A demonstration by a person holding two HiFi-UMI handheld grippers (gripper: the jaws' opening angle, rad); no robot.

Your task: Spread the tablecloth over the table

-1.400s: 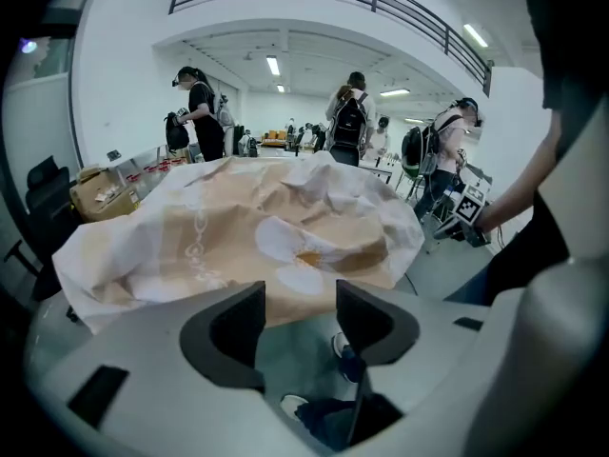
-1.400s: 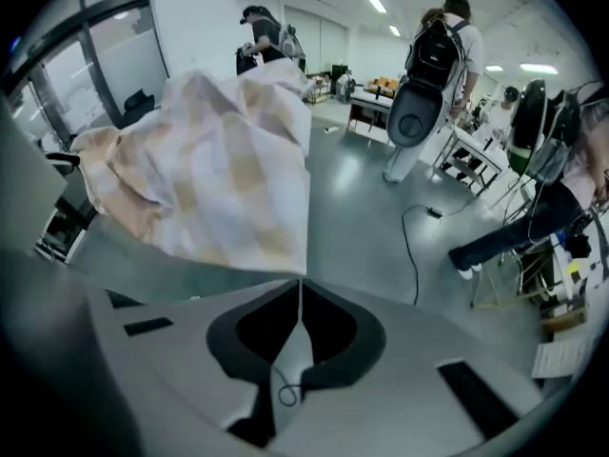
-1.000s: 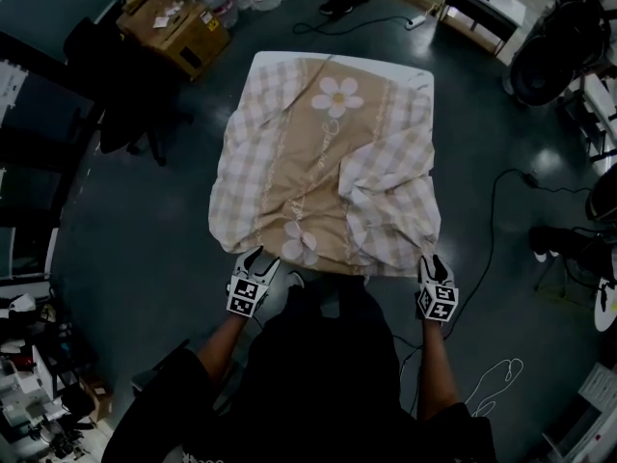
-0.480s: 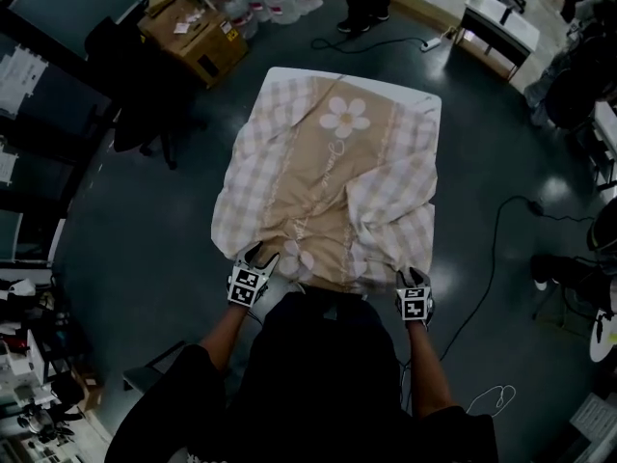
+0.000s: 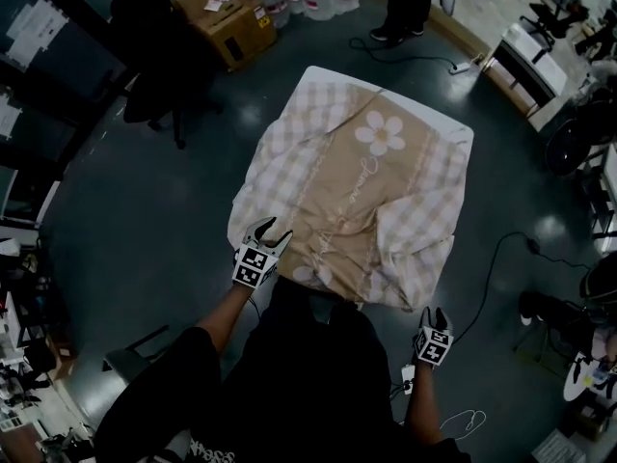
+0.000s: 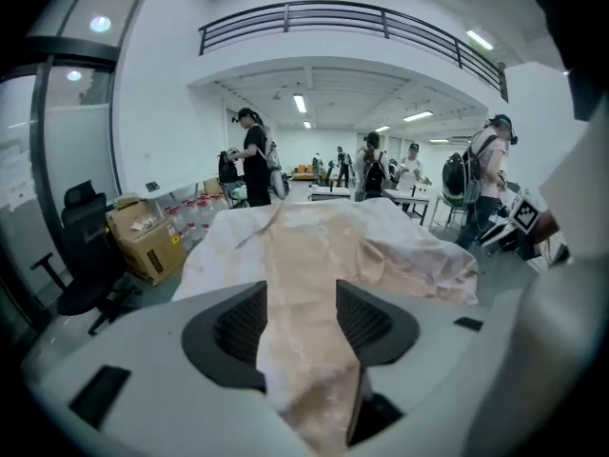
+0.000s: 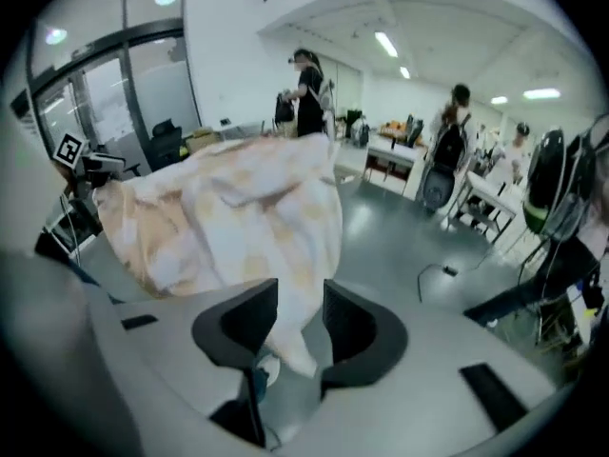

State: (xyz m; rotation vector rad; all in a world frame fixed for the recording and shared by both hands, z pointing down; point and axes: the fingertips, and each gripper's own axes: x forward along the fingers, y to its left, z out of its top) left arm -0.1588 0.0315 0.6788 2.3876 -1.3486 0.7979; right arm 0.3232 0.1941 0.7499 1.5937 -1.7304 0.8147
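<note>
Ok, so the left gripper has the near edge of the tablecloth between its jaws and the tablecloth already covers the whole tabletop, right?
Not the whole tabletop. The head view shows the white table bare along its far edge and far corners, beyond the tablecloth. The rest is right: the left gripper has the near edge of the tablecloth between its jaws.

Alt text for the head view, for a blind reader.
Seen from above, a person stands at a table draped in a rumpled beige checked tablecloth. The left gripper holds its near edge; the right gripper, jaws just opening, sits off its near right corner, gripping nothing.
</note>
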